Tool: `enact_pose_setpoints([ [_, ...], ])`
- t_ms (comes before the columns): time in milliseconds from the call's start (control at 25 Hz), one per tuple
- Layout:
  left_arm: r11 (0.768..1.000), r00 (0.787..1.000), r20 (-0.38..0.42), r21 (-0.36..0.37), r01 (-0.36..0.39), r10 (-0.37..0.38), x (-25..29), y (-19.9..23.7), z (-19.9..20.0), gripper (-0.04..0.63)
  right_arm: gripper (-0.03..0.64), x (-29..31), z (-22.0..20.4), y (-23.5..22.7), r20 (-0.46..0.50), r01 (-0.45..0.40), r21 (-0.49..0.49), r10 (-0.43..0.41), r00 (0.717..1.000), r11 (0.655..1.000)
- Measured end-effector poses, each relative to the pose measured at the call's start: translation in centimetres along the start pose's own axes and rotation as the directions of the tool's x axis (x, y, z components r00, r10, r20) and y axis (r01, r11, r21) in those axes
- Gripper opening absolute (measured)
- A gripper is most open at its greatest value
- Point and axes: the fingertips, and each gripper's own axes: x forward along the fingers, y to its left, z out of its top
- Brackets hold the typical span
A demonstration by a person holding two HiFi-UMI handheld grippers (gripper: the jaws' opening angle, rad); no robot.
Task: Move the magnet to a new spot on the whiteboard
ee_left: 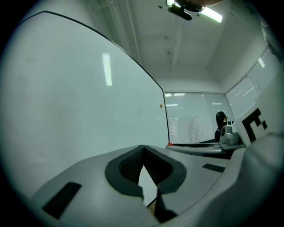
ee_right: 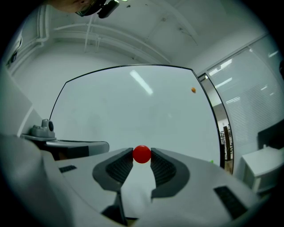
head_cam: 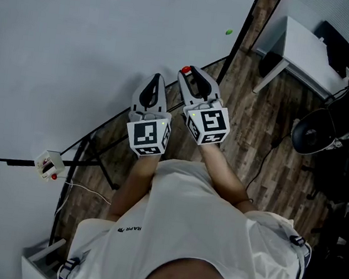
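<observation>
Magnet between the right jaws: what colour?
The magnet is red, clearest in the right gripper view.

The magnet (ee_right: pixel 142 154) is a small, glossy red ball. It sits pinched between the tips of the right gripper's (head_cam: pixel 192 76) jaws, one pad pressing on each side, at the lower centre of the right gripper view. Behind it the whiteboard (ee_right: pixel 133 111) fills most of that view: a wide, blank white panel in a thin black frame. Whether the magnet touches the board cannot be told.
</observation>
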Motion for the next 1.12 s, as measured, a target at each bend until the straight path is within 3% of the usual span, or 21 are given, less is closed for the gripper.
enact_pose_setpoints([
  [1120, 1.0, 1.0, 0.003, -0.017, -0.006, 0.006, -0.89, -0.1, 0.11, 0.002, 0.132, -0.8, 0.26, 0.77, 0.0, -0.01, -0.002, 0.01, 1.0, 1.0],
])
